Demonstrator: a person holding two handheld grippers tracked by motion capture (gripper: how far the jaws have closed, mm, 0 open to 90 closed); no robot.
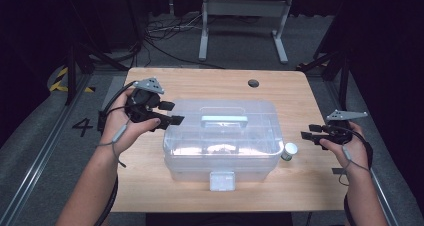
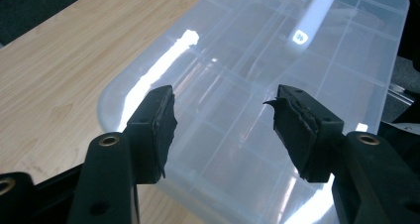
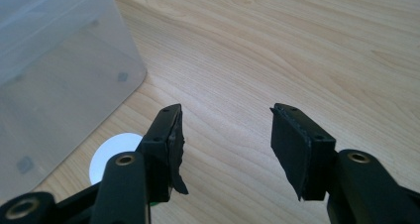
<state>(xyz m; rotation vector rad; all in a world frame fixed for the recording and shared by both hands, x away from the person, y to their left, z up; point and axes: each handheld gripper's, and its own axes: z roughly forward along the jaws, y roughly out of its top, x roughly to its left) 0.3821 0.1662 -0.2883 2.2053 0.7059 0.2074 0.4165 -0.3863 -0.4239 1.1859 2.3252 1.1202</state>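
High view: a clear lidded storage box point(image 1: 220, 136) is seen mid-table, flanked by empty, wide-open left gripper point(image 1: 172, 113) and right gripper point(image 1: 306, 132) (small white-capped bottle point(image 1: 289, 150) nearby); squared, level approach is advised

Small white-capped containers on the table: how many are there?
1. The small white-capped container stands on the table beside the right end of the clear plastic box. More could be hidden inside the box.

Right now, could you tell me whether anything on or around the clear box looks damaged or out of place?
The black pads on both grippers look torn and ragged at their edges. Otherwise the clear box sits closed and square on the table, with the small white-lidded jar upright beside it.
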